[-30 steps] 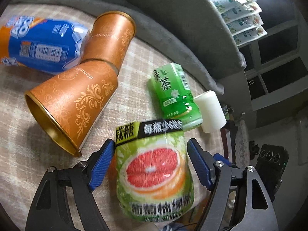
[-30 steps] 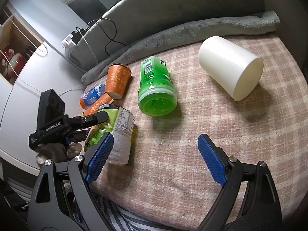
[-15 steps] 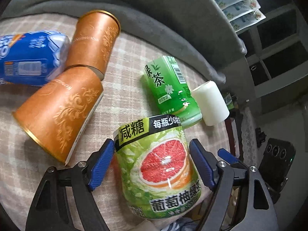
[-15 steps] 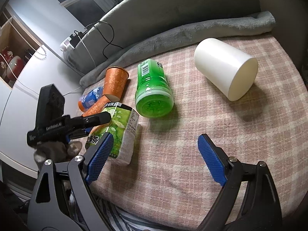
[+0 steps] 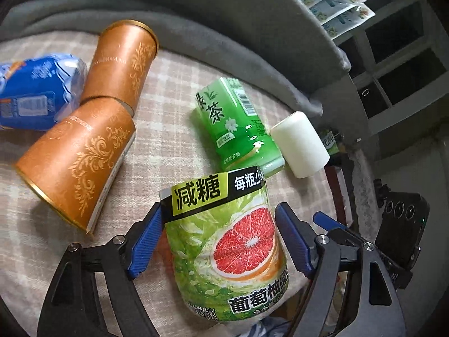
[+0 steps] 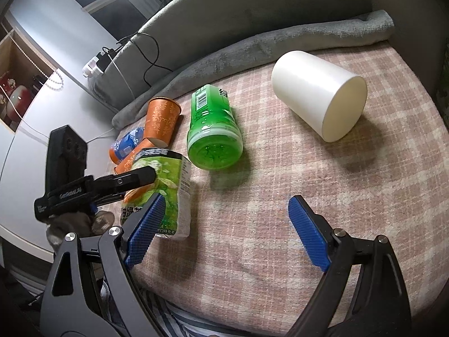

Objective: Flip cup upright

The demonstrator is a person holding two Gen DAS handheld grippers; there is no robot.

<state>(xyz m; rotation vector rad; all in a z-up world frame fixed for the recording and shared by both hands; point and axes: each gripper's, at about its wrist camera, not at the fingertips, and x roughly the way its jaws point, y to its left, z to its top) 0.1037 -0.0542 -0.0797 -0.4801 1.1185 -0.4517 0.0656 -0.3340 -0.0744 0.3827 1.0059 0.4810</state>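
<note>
– Change since one second ago? I want to know what is different.

– Grapefruit cup (image 5: 224, 241) is the difference. One second ago it lies on its side on the cloth (image 6: 280, 252). Now, in the right wrist view, it stands almost upright near the cloth's edge, rim on top. If its base sits flat, I cannot tell.

– Who holds it?

– Left gripper (image 5: 219, 213). Its blue pads press on both sides of the cup, so it grips it.

– And the right gripper (image 6: 227, 200)?

– Its jaws are wide apart with only cloth between them. It hovers near the cup but does not touch it.

– What does this mean for the task?

– I think the flip of this cup is nearly done. What remains is to set it flat and let go gently, because it looks light and can tip again.

– Other cups?

– Green cup (image 6: 213, 129), white cup (image 6: 317, 95) and two orange cups (image 5: 78, 154) all lie on their sides.
</note>
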